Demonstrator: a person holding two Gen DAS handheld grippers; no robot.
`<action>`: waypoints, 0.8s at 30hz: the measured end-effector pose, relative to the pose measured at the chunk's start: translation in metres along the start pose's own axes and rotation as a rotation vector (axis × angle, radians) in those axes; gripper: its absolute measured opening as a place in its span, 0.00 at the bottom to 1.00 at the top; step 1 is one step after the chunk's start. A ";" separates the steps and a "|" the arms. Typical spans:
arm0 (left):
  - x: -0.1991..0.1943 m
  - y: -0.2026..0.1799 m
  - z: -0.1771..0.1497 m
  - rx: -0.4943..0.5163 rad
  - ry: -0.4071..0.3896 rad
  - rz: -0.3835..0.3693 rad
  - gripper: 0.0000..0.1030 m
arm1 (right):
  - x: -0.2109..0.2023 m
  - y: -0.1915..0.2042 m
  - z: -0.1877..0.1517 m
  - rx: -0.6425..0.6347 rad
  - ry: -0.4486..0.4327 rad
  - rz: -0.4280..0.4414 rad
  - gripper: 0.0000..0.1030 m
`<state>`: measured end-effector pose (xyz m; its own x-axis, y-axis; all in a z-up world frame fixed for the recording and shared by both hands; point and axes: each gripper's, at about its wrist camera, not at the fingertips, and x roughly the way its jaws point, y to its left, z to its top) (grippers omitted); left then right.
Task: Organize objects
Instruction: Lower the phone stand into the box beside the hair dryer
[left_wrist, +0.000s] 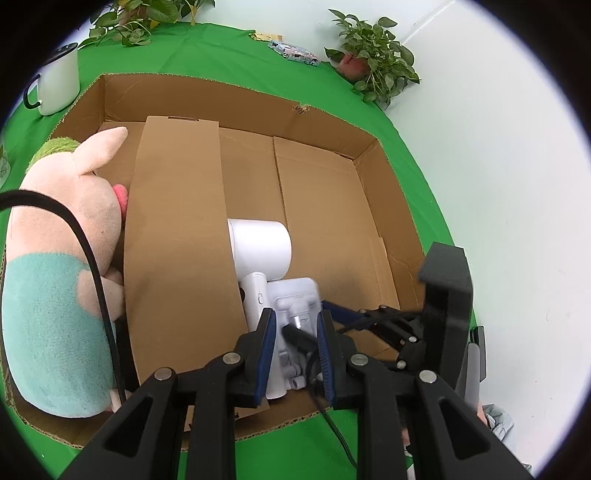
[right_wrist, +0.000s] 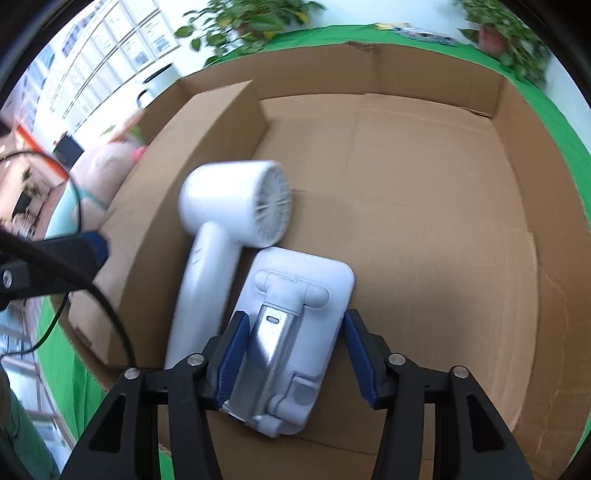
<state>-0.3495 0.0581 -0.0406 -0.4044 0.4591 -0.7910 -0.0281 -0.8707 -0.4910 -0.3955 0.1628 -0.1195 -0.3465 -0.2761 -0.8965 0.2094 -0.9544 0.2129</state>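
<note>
A white hair dryer (right_wrist: 229, 221) lies in a big open cardboard box (right_wrist: 424, 203), against a long closed carton (right_wrist: 177, 177). Beside it lies a white folding stand (right_wrist: 295, 332) with a metal arm. My right gripper (right_wrist: 293, 325) is open, its blue pads on either side of the stand, with a gap on the right. In the left wrist view, my left gripper (left_wrist: 295, 325) is open and hovers above the stand (left_wrist: 291, 295) and the dryer (left_wrist: 258, 247). The right gripper (left_wrist: 373, 317) shows in the left wrist view, low at the right.
A plush pig (left_wrist: 62, 258) in a teal shirt lies in the box left of the carton (left_wrist: 177, 240). A white mug (left_wrist: 59, 81) stands on the green cloth (left_wrist: 221, 55) behind the box. Potted plants (left_wrist: 373, 62) and packets (left_wrist: 295, 53) sit at the back.
</note>
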 end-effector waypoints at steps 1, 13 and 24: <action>0.000 0.000 0.000 0.000 -0.002 0.007 0.20 | 0.001 0.007 0.000 -0.025 -0.001 -0.023 0.47; -0.003 0.006 -0.004 -0.001 -0.009 0.013 0.20 | -0.004 0.006 -0.006 0.067 -0.017 -0.042 0.45; -0.001 0.013 -0.012 0.022 0.006 0.050 0.20 | -0.007 0.010 -0.014 0.150 -0.008 -0.061 0.50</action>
<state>-0.3384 0.0486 -0.0501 -0.4004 0.4161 -0.8164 -0.0285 -0.8962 -0.4428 -0.3781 0.1571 -0.1168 -0.3620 -0.2170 -0.9065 0.0493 -0.9756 0.2139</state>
